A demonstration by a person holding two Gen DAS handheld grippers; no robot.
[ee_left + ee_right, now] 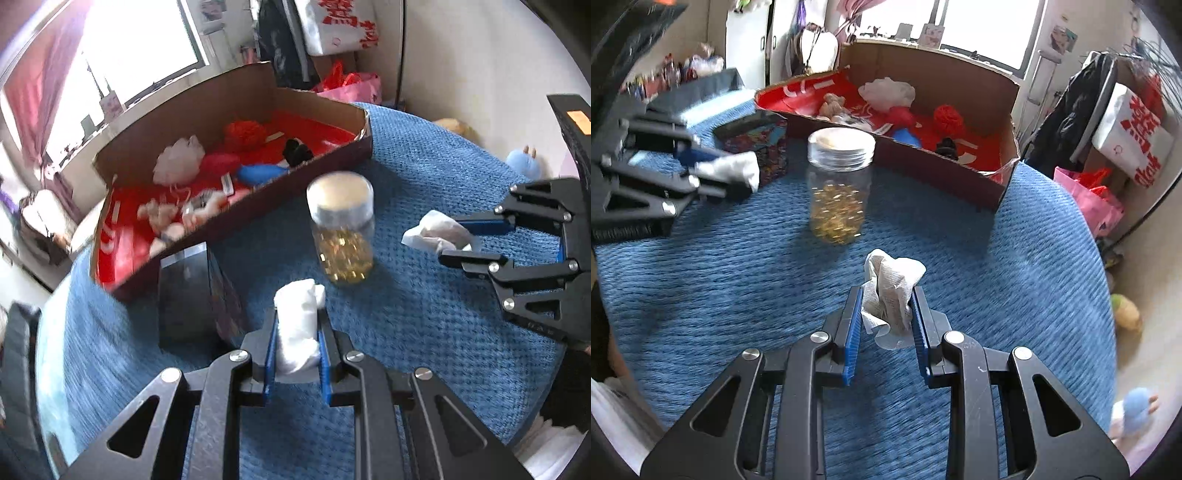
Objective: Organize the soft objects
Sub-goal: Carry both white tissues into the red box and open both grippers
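My left gripper (297,317) is shut on a white soft wad (299,328), held above the blue cloth. It also shows at the left of the right wrist view (738,177) with the wad (735,168). My right gripper (888,295) is shut on a crumpled white tissue (892,288); it shows in the left wrist view (454,240) with the tissue (436,232). A cardboard box (325,166) (960,173) with a red lining holds several soft things: a white puff (179,160), red yarn (245,134), a blue item (258,173).
A clear jar (341,229) (840,184) of yellow capsules stands on the blue cloth-covered table (424,314) between the grippers and the box. A dark patterned box (192,295) (757,144) sits at the carton's near corner. Plush toys (1134,410) lie beyond the table edge.
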